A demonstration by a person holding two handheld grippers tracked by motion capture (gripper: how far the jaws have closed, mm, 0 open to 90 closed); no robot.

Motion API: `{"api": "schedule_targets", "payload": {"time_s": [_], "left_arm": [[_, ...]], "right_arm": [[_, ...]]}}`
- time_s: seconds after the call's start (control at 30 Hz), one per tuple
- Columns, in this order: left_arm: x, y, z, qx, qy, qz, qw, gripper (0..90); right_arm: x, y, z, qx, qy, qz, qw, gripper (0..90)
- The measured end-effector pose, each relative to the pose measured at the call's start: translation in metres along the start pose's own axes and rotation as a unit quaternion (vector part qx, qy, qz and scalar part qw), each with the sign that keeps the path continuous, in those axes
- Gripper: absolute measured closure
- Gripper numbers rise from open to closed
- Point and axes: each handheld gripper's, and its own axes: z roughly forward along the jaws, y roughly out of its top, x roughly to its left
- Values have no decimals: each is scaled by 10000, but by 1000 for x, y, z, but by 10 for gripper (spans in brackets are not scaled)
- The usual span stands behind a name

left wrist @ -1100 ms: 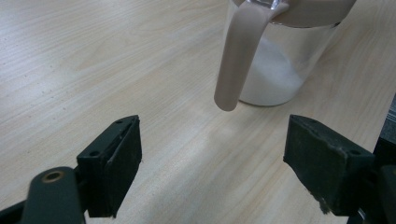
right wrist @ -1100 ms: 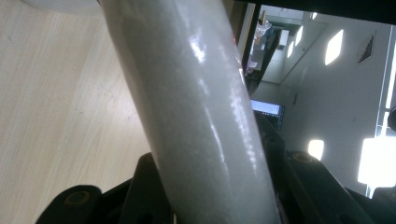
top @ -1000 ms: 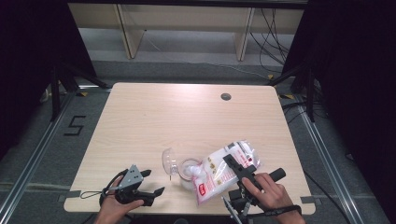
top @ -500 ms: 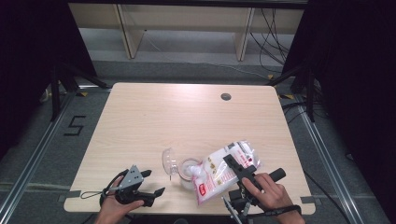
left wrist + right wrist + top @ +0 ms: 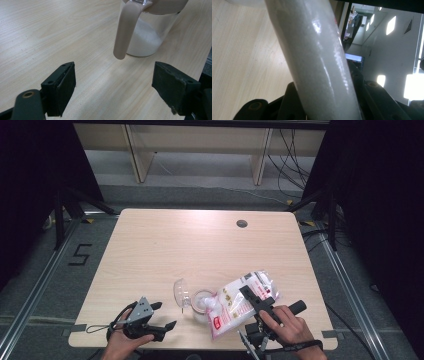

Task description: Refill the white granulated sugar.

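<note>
**At the near edge of the desk: bag tilted over a glass jar**

Near the middle of the desk's [image 5: 165, 245] near edge stands a clear glass jar [image 5: 202, 302] with a layer of white grains at its bottom; its hinged lid [image 5: 180, 292] is swung open to the left. The right gripper [image 5: 256, 301], held in the person's right hand [image 5: 287, 325] toward the near right corner, has its jaws closed on a plastic bag of white grains [image 5: 240, 302]; the bag slopes down to the left, its lower end at the jar's mouth. In the right gripper view the bag rises between the jaws as a smooth white column. The left gripper [image 5: 162, 315], in the left hand [image 5: 125, 340] near the near left corner, has its jaws wide apart and empty, pointing at the jar, well short of it.
</note>
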Motion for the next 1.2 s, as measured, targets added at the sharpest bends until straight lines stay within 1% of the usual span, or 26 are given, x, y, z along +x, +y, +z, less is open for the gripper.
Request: {"api": "schedule_targets", "payload": {"time_s": [0.07, 0.17, 0.2, 0.27, 0.3, 0.33, 0.4, 0.43, 0.47, 0.53, 0.57, 0.6, 0.63, 0.67, 0.73, 0.77, 0.8, 0.83, 0.87, 0.93, 1.0, 1.07, 1.1, 1.13, 1.17, 1.2], "left_arm": [[1, 0, -1, 31, 8, 47, 10000, 187], [1, 0, -1, 56, 25, 6, 10000, 187], [1, 0, -1, 32, 12, 11, 10000, 187], [1, 0, -1, 34, 6, 46, 10000, 187], [1, 0, -1, 40, 3, 49, 10000, 187], [1, 0, -1, 41, 4, 53, 10000, 187], [0, 0, -1, 36, -3, 44, 10000, 188], [0, 0, -1, 36, -4, 49, 10000, 188], [0, 0, 0, -6, -5, 2, 10000, 188], [1, 0, -1, 40, 3, 50, 10000, 188], [1, 0, -2, 70, 12, 55, 10000, 187], [0, 0, -2, 58, 35, 37, 10000, 188], [1, 0, -2, 51, 33, 56, 10000, 187], [1, 0, -2, 49, 17, 41, 10000, 188], [0, 0, -1, 20, 17, 8, 10000, 187], [0, 0, -1, 19, 19, 5, 10000, 188], [0, 0, -2, 25, 38, 15, 10000, 187], [0, 0, -2, 22, 27, -17, 10000, 188], [2, 0, -3, 121, 72, 100, 9999, 188], [1, 0, -2, 46, 26, 17, 10000, 188], [1, 0, -2, 58, 36, 53, 10000, 188], [1, 0, -2, 65, 33, 18, 10000, 188], [0, 0, -2, 63, 37, 22, 10000, 188], [1, 0, -2, 58, 41, 29, 10000, 188], [1, 0, -2, 56, 45, 57, 10000, 188], [1, 0, -2, 47, 51, 54, 10000, 188]], "right_arm": [[-1, 0, 0, -28, 8, -62, 10000, 682], [-2, 0, 0, -46, 6, -82, 10000, 682], [1, -1, 0, 16, 42, 88, 10000, 683], [-2, 0, 2, -26, -41, 7, 10000, 683], [-1, -1, 3, -29, -60, 75, 9999, 683], [1, -2, 2, 114, 39, 270, 9996, 684], [0, -4, 3, 64, -24, 220, 9997, 684], [0, -5, 2, 168, 1, 195, 9997, 685], [0, -6, 3, 116, -1, 233, 9997, 685], [1, -10, 1, 207, 25, 311, 9993, 686], [-2, -11, 2, 108, -71, 134, 9998, 686], [1, -11, 0, 219, 0, 295, 9993, 686], [-2, -12, 0, 137, -47, 118, 9998, 687], [1, -13, -1, 226, 28, 291, 9993, 687], [-1, -14, -3, 202, 2, 187, 9996, 687], [0, -14, -3, 168, -12, 225, 9996, 687], [2, -14, -5, 261, 27, 322, 9991, 687], [0, -14, -6, 211, -11, 205, 9996, 687], [-1, -14, -7, 177, -47, 72, 9998, 687], [2, -14, -10, 261, -4, 248, 9994, 688], [0, -15, -11, 180, -35, 102, 9998, 688], [4, -16, -14, 264, 27, 363, 9990, 688], [3, -15, -14, 240, 1, 270, 9993, 688], [4, -15, -15, 256, 12, 330, 9991, 688], [2, -15, -14, 157, -26, 143, 9998, 689], [4, -14, -15, 222, 23, 283, 9994, 689]]}}
